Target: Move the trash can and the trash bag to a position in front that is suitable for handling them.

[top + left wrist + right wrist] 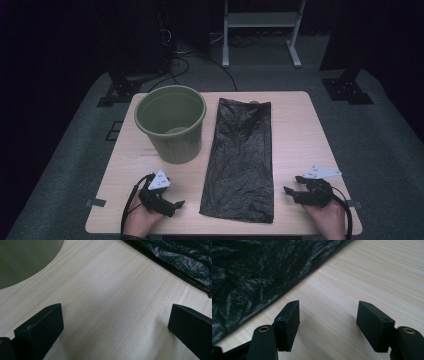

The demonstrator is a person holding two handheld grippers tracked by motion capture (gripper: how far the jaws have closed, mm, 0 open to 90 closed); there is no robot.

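Observation:
A black plastic bag (242, 160) lies flat down the middle of the pale wooden table (295, 130). To its left stands an olive green bin (171, 122), upright and with nothing inside. My left gripper (176, 204) rests near the front left edge, jaws wide open over bare wood, pointing toward the bag. In the left gripper view the bin (22, 257) is at upper left and the bag (180, 257) at upper right. My right gripper (292, 185) sits at the front right, open with nothing between its jaws, the bag's edge (249, 282) just ahead to its left.
The table's front edge runs close behind both hands. Bare wood lies right of the bag. Beyond the table are grey carpet, black stand feet (345, 87), cables and a white frame (260, 30).

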